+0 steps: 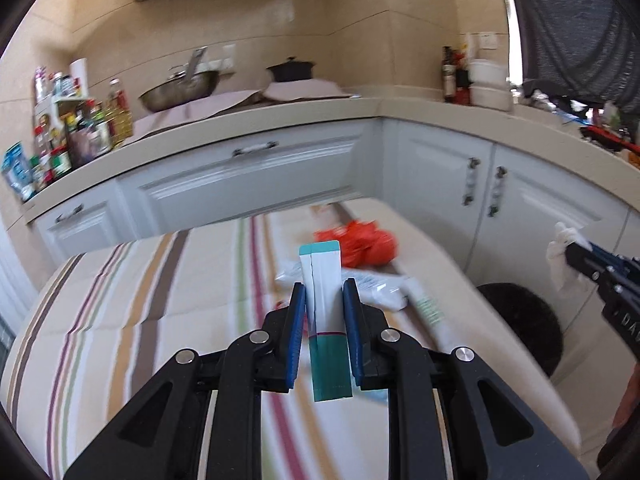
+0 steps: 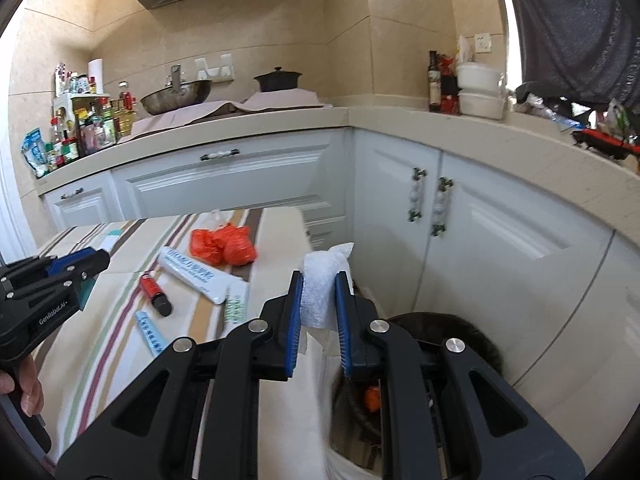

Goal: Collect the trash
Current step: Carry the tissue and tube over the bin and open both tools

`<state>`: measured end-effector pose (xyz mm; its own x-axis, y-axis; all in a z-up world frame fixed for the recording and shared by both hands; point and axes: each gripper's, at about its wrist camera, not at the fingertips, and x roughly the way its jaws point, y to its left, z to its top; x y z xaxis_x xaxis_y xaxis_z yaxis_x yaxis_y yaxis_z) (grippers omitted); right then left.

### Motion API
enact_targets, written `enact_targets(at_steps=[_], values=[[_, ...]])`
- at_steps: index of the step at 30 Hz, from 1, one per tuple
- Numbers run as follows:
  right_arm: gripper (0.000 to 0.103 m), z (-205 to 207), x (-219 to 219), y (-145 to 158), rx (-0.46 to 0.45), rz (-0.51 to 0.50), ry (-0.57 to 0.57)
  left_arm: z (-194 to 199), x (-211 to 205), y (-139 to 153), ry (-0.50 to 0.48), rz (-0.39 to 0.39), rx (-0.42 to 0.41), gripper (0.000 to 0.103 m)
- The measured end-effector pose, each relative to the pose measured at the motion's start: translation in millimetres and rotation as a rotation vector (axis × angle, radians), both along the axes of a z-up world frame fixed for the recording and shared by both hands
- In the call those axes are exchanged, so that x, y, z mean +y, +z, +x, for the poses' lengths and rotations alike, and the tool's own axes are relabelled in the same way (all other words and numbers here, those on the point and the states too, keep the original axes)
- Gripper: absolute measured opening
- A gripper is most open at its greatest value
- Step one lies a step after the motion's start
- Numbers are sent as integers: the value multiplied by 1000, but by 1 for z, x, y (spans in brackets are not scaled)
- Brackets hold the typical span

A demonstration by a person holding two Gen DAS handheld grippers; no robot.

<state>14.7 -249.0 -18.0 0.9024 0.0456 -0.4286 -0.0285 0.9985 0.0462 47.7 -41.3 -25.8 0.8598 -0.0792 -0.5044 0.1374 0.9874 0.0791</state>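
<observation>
The right gripper (image 2: 319, 298), pinching a crumpled white tissue (image 2: 323, 280), hangs nearer the round dark bin (image 2: 460, 332) below-right of the striped table (image 1: 120, 300) than the left gripper (image 1: 324, 312), clamping an upright teal-and-white carton (image 1: 326, 300).

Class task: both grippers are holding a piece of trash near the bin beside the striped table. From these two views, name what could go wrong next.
1. The left gripper pinches the teal-and-white tube only at its middle, so it might pivot or slip out.
2. The right gripper clamps a loose white tissue; dropped early, it may miss the dark bin.
3. Both grippers heading for the bin could collide.
</observation>
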Motion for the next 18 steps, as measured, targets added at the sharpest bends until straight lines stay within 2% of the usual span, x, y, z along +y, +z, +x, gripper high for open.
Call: enact_targets(at_steps=[10, 13, 18], values=[[16, -5, -53, 4, -26, -20, -132, 13, -68, 13, -138, -21, -45, 20], [16, -6, -73, 2, -33, -23, -174, 15, -91, 12, -171, -5, -64, 20], [16, -7, -98, -5, -33, -27, -216, 22, -123, 5, -216, 7, -51, 21]])
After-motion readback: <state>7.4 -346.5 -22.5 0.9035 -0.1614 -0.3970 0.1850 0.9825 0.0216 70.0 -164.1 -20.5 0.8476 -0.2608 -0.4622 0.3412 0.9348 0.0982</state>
